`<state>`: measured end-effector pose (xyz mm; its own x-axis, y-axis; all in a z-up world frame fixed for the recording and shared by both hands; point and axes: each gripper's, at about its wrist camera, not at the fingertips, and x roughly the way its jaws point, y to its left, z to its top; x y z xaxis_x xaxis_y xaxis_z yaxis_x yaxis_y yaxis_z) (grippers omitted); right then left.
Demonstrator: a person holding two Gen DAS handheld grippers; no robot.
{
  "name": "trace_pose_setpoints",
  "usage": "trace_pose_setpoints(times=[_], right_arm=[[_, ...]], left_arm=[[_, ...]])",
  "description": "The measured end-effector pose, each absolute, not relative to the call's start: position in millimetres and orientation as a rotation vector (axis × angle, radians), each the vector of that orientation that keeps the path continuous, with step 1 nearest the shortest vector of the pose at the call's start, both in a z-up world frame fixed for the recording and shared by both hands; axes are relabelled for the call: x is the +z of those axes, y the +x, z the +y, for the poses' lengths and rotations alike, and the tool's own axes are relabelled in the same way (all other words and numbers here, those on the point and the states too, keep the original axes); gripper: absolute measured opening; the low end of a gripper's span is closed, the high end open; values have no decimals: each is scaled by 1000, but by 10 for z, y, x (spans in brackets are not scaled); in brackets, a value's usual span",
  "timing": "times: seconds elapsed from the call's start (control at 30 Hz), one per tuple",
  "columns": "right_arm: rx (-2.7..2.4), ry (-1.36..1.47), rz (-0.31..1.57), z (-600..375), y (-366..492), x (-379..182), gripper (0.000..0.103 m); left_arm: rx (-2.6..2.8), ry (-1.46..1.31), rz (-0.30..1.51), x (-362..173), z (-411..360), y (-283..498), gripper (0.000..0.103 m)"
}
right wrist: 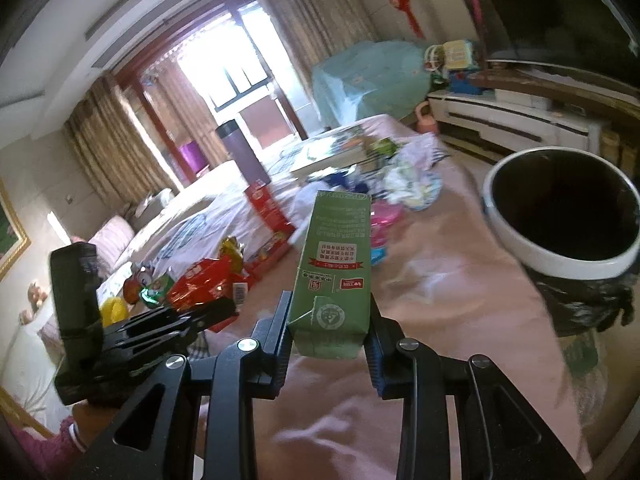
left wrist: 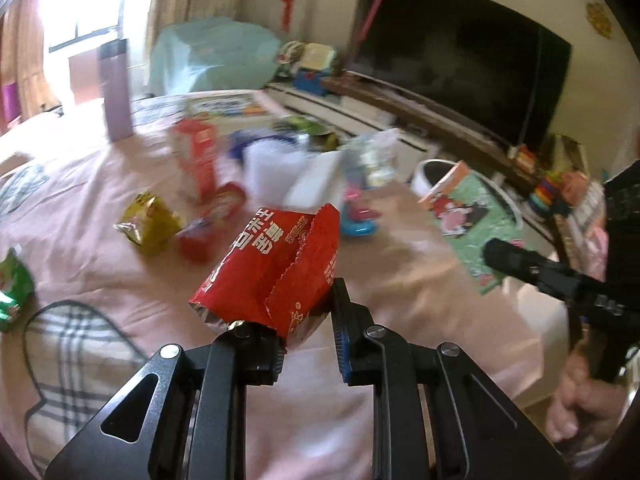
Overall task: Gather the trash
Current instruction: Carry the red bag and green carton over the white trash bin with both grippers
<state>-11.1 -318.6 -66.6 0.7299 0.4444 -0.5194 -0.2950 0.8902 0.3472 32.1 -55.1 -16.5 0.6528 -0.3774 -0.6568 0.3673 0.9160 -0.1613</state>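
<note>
- Left wrist view: left gripper (left wrist: 308, 322) clenched on a crumpled red foil snack wrapper (left wrist: 268, 272), raised above a pink bedsheet (left wrist: 400, 288).
- Wrapper pinched at its near, torn end, silver lining showing at the left edge; far end sticking up and away.
- Likely feather-light, soft and slick; a pinch across a folded double layer looks safest against slipping.
- More litter on the sheet farther off: a yellow-green crumpled foil packet (left wrist: 150, 224) to the left, a green foil packet (left wrist: 14, 292) at the far left edge, a red cardboard box (left wrist: 198, 160) standing beyond.
- To the right, a green printed drink carton (left wrist: 472, 220) in front of a white-rimmed round bin (left wrist: 426, 178), mostly hidden.
- Tall purple flask (left wrist: 116, 92) far left; dark television screen (left wrist: 460, 56) on the far wall.
- Right wrist view: right gripper (right wrist: 328, 340) clamped on the green printed drink carton (right wrist: 332, 272), held by its near end, long side pointing away.
- Carton probably stiff but crushable, likely empty and light; flat opposite faces near one end give a sure hold.
- White-rimmed round bin (right wrist: 516, 236) with a black liner open to the right, near the bed edge, well apart from the carton.
- Left gripper (right wrist: 192, 312) visible at left, gripping the red foil wrapper (right wrist: 200, 284).
- Both pieces off the bed and not yet in the bin.
</note>
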Motion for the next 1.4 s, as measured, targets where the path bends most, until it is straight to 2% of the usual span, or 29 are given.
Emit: trace_pose_setpoints(times=[0.47,0.97,1.4], right_arm=[[217,312,583,-4054,-111,-592,32],[100,332,583,-4717,288,-549,32],[70,323,629,-5034,647,-593,32]], left_arm=[[-615,66,753,-19,-1533,509,18],[-758,102,780,96,-2516,986,18],[-764,116,835,-81,-2927,1307,20]])
